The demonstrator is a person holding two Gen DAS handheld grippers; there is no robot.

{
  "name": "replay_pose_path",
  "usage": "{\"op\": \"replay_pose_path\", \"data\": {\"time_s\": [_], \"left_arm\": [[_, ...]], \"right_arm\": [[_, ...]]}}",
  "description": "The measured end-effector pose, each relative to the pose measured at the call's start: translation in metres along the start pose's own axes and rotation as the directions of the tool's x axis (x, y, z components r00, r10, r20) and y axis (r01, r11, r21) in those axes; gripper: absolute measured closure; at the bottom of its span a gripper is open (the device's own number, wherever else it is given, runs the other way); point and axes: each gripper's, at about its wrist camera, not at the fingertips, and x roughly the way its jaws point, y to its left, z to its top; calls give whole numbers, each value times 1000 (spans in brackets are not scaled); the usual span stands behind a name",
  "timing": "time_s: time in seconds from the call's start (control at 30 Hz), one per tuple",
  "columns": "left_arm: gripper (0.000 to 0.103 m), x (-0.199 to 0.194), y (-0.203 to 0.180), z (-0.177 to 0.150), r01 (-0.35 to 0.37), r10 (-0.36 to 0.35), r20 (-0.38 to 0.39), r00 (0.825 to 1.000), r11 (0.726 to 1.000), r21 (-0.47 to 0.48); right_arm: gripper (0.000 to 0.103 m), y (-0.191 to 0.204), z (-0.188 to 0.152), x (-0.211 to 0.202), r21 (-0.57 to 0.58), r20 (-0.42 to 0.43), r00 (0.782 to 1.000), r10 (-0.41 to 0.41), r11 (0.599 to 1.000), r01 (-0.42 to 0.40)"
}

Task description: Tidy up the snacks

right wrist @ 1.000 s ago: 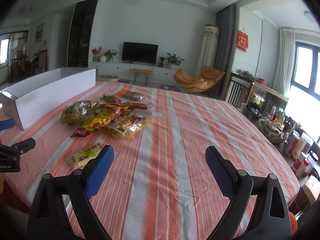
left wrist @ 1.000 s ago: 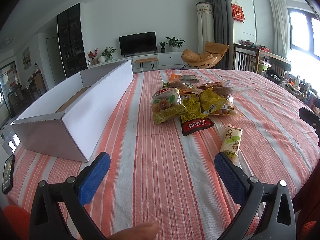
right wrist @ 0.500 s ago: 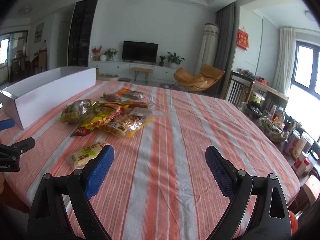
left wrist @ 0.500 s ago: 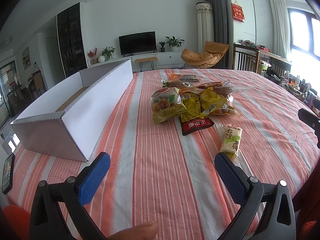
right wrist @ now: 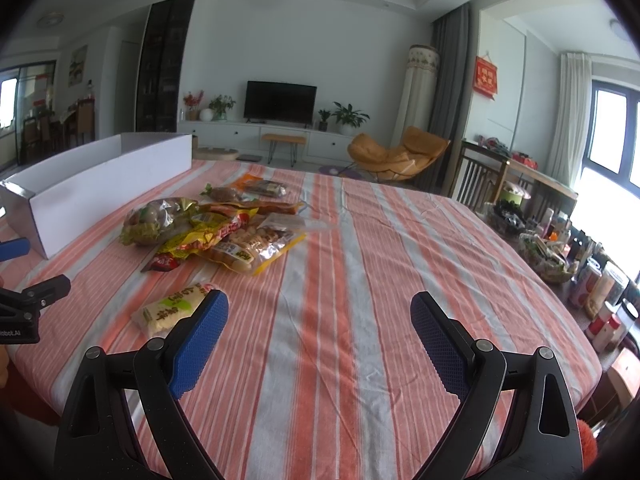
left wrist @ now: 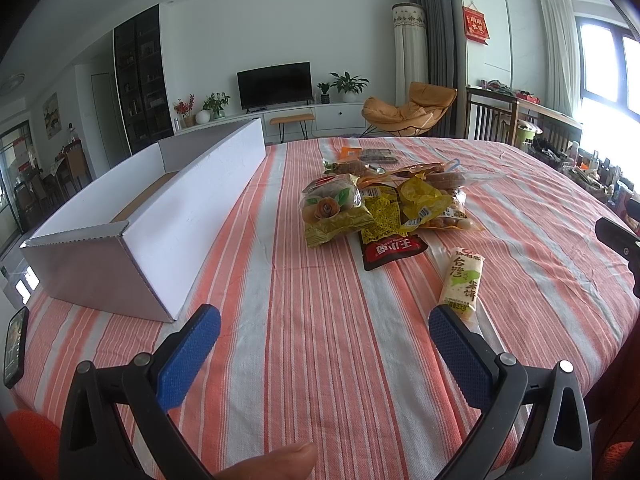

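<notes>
A pile of snack bags (left wrist: pixel 384 204) lies mid-table on the striped cloth; it also shows in the right wrist view (right wrist: pixel 216 228). A pale green-and-white snack bar (left wrist: pixel 463 278) lies alone nearer me, just beyond the left gripper's right finger; in the right wrist view the snack bar (right wrist: pixel 170 308) lies by that gripper's left finger. A long open white box (left wrist: pixel 132 220) stands on the left. My left gripper (left wrist: pixel 324 344) is open and empty above the table's near edge. My right gripper (right wrist: pixel 319 328) is open and empty, to the right of the snacks.
A phone (left wrist: pixel 14 346) lies at the table's left edge. Bottles and jars (right wrist: pixel 600 292) crowd a side surface beyond the table's right edge. A wooden chair (right wrist: pixel 476 172) stands at the far right. Bare striped cloth (right wrist: pixel 400 264) covers the table's right half.
Both views have shifted only very slightly; the right gripper has drifted a little toward the snacks. Both grippers stay open and nothing on the table has moved.
</notes>
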Motion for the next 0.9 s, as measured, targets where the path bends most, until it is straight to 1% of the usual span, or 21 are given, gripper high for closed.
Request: {"op": "replay_pose_path", "data": {"time_s": [0.57, 0.77, 0.9], "left_arm": [[0, 0, 0, 0, 1, -1, -2, 1000, 1000, -1], [0, 0, 0, 0, 2, -2, -4, 1000, 1000, -1], [0, 0, -5, -5, 3, -3, -4, 1000, 1000, 1]], "right_arm": [[8, 0, 0, 1, 1, -4, 1000, 2, 1000, -2], [8, 7, -6, 4, -1, -10, 1000, 5, 1000, -5], [8, 8, -8, 5, 0, -16, 1000, 7, 1000, -7]]}}
